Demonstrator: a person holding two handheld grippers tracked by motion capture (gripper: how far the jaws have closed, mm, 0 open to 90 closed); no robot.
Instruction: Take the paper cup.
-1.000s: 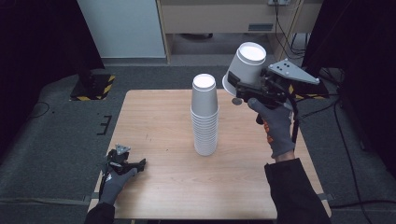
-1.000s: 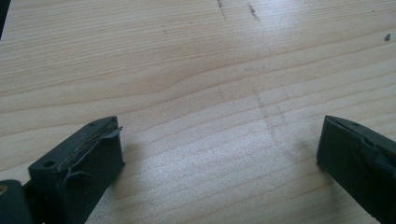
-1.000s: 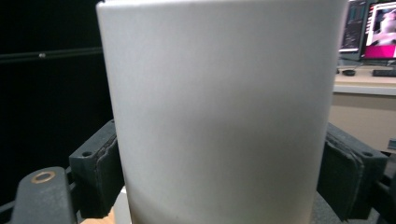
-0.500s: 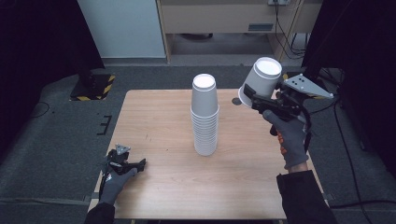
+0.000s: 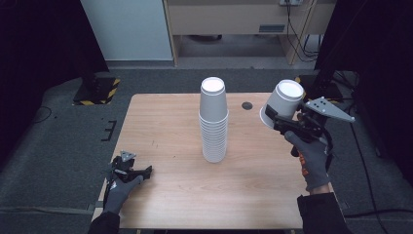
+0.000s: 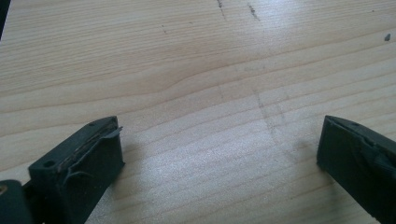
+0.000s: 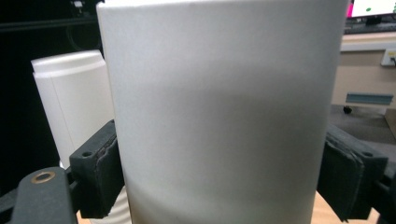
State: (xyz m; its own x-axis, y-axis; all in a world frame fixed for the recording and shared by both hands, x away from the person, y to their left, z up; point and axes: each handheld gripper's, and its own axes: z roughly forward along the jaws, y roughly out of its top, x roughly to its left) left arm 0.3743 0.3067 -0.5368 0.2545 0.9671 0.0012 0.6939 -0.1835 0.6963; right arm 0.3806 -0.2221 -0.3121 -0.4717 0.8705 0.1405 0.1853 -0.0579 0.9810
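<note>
Near the table's right edge, your right gripper (image 5: 272, 118) is clamped on 1 white paper cup (image 5: 282, 103), held upside down, tilted and lifted clear of the wood. Both jaws press the cup's sides in the right gripper view (image 7: 224, 116). At the middle of the table (image 5: 165, 126) stands the stack of upturned cups (image 5: 213, 119), upright, apart from the held cup. By the front left corner, your left gripper (image 5: 141, 171) rests low over bare wood, jaws wide apart and holding nothing.
</note>
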